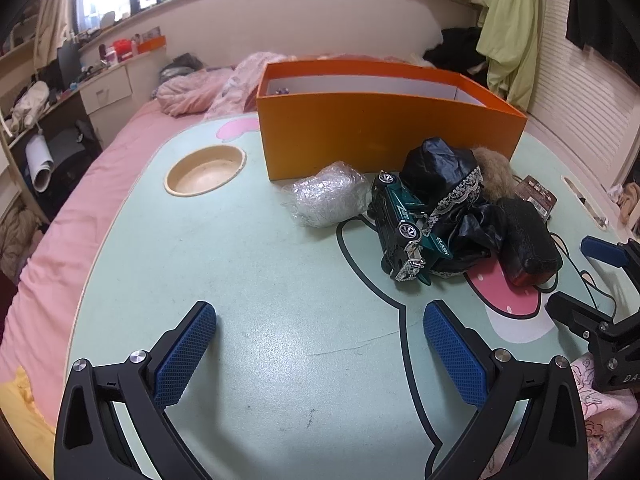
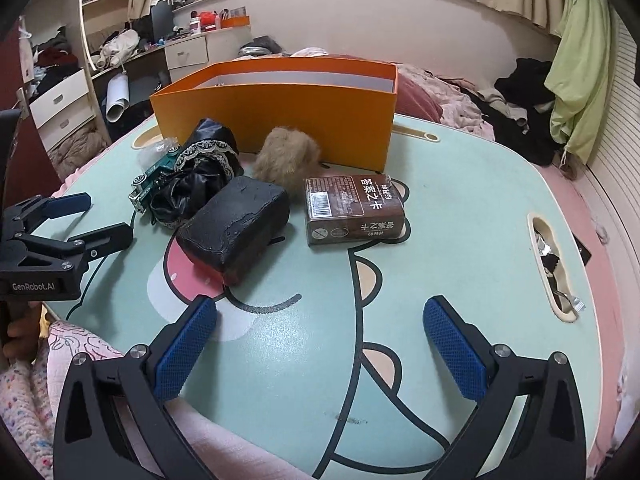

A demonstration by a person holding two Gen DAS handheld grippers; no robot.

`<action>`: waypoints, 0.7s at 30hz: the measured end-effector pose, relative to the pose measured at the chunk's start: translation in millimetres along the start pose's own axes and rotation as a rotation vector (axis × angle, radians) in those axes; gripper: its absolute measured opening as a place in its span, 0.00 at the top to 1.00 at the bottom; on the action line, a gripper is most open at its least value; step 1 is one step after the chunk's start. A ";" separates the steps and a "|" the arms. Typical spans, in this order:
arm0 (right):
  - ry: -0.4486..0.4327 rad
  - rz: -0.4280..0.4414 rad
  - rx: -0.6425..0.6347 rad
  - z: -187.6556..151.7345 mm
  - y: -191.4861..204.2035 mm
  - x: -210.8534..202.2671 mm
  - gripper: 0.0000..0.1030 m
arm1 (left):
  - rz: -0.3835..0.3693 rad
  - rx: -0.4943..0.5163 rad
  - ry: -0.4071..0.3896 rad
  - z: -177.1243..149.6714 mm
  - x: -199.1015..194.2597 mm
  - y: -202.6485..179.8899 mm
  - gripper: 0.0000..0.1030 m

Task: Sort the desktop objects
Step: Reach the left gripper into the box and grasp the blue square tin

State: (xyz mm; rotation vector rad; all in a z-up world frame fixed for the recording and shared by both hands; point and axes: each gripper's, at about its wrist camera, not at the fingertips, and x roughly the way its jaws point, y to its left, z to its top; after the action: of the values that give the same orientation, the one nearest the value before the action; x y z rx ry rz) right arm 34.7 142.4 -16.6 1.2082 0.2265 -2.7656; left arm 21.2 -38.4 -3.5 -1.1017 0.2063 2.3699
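Hovering low over the near edge of the mint-green lap table point(image 2: 460, 208), both claws are spread wide and carrying nothing. Right gripper point(image 2: 320, 344) has bare tabletop between its blue pads; left gripper point(image 1: 320, 352), same story, parked over clear surface on its side.

So this looks like the approach step: nothing picked yet, everything still on the table, and the right claw seems to be lining up on the pile ahead.

Closest to it, the black pouch point(image 2: 236, 224), a chunky soft block lying on the pink strawberry print. Its long axis runs diagonally, near end towards the right claw's left finger, far end angling away to the right. To take it, the claw would need to swing left, come forward, and close across the short width rather than along that diagonal.

Just right of it, the brown card box point(image 2: 354, 210) lies flat, long side running left to right across the view, apart from the pouch. An easy straight-on grab, I'd say.

Behind those: a furry tan ball point(image 2: 286, 160), a crumpled black lace-trimmed cloth point(image 2: 208, 160), and the green toy car point(image 1: 400, 224) tipped on its side against the cloth, wheels showing. A clear plastic bundle point(image 1: 326, 194) sits beside the car.

Furthest back stands the orange box point(image 2: 280, 120), open-topped, presumably where it all goes.
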 end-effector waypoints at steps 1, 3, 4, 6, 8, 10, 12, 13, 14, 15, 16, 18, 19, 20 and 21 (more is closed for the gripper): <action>0.000 0.001 0.001 0.6 -0.2 -0.2 0.00 | -0.013 0.005 -0.017 7.8 -7.6 -0.2 0.00; 0.000 0.001 0.002 1.9 -0.2 -0.7 0.00 | -0.034 0.043 -0.098 28.2 -32.2 -5.1 0.00; 0.000 0.001 0.003 2.0 -0.3 -0.7 0.00 | -0.043 0.081 -0.144 43.5 -46.4 -9.7 0.00; 0.001 0.000 0.005 1.9 -0.2 -0.7 0.00 | -0.088 0.161 -0.180 74.9 -63.0 -22.8 0.00; 0.001 0.000 0.005 2.0 -0.3 -0.8 0.00 | -0.176 0.231 -0.150 113.8 -62.4 -40.4 0.00; 0.001 -0.001 0.007 2.0 -0.3 -0.7 0.00 | -0.258 0.232 -0.053 146.0 -42.5 -55.5 0.00; 0.000 -0.001 0.008 2.0 -0.4 -0.7 0.00 | -0.308 0.132 0.115 175.7 -0.3 -67.5 0.01; 0.001 -0.001 0.008 2.0 -0.5 -0.8 0.00 | -0.303 0.070 0.180 184.3 20.3 -72.1 0.03; 0.001 -0.001 0.008 2.0 -0.4 -0.9 0.00 | -0.290 0.021 0.226 190.1 38.3 -76.4 0.10; 0.000 -0.001 0.008 1.9 -0.4 -0.9 0.00 | -0.274 -0.024 0.272 194.7 58.7 -81.1 0.17; -0.001 -0.001 0.009 1.9 -0.4 -1.0 0.00 | -0.262 -0.057 0.310 197.4 75.6 -85.2 0.20; -0.002 -0.001 0.009 1.6 -1.0 -1.0 0.00 | -0.247 -0.115 0.376 198.0 101.8 -91.8 0.28; -0.004 0.000 0.010 1.6 -1.8 -0.9 0.00 | -0.243 -0.146 0.398 199.6 112.4 -93.7 0.29; -0.005 0.001 0.011 1.4 -1.9 -1.0 0.00 | -0.239 -0.176 0.410 202.0 120.7 -95.7 0.29; -0.006 0.002 0.011 1.3 -1.8 -0.9 0.00 | -0.234 -0.193 0.408 204.7 124.7 -97.8 0.29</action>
State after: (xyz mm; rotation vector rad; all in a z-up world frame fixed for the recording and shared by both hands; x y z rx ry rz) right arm 34.0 144.0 -14.9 1.2020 0.2102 -2.7722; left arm -133.2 163.6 45.4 -1.6031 -0.0129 1.9711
